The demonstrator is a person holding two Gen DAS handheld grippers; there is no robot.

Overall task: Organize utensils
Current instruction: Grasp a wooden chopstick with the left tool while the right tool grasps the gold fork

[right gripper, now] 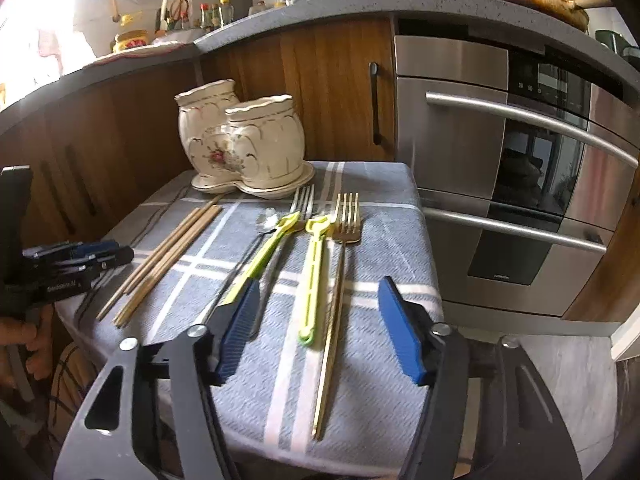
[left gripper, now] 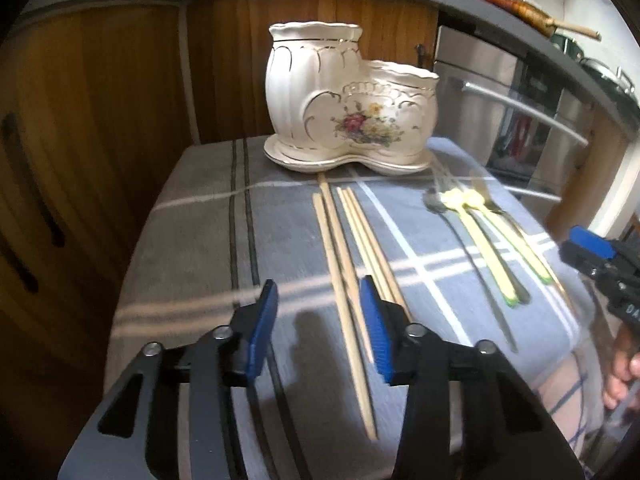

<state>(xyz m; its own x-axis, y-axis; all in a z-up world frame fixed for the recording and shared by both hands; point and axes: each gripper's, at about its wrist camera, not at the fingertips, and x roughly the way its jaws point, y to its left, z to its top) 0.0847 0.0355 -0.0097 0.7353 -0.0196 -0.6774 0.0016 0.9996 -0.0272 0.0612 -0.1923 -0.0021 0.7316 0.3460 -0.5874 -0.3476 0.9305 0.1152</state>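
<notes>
Wooden chopsticks (left gripper: pixel 344 264), gold forks (right gripper: pixel 340 280) and green-handled utensils (right gripper: pixel 312 280) all lie on desk; cream floral ceramic holder (left gripper: pixel 344 108) unfilled. Left tool (left gripper: pixel 319 328) and right tool (right gripper: pixel 316 324) gape, empty.

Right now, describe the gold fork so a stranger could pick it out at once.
Find the cream floral ceramic holder at the back of the grey checked cloth. In front of it lie cutlery; the gold fork is the rightmost piece, beside a lime-green plastic utensil. Alone, it is gold from tines to handle.

Spoon bowls (left gripper: pixel 434 200) smeared by glare; holder's (left gripper: pixel 344 108) interior hidden.
</notes>
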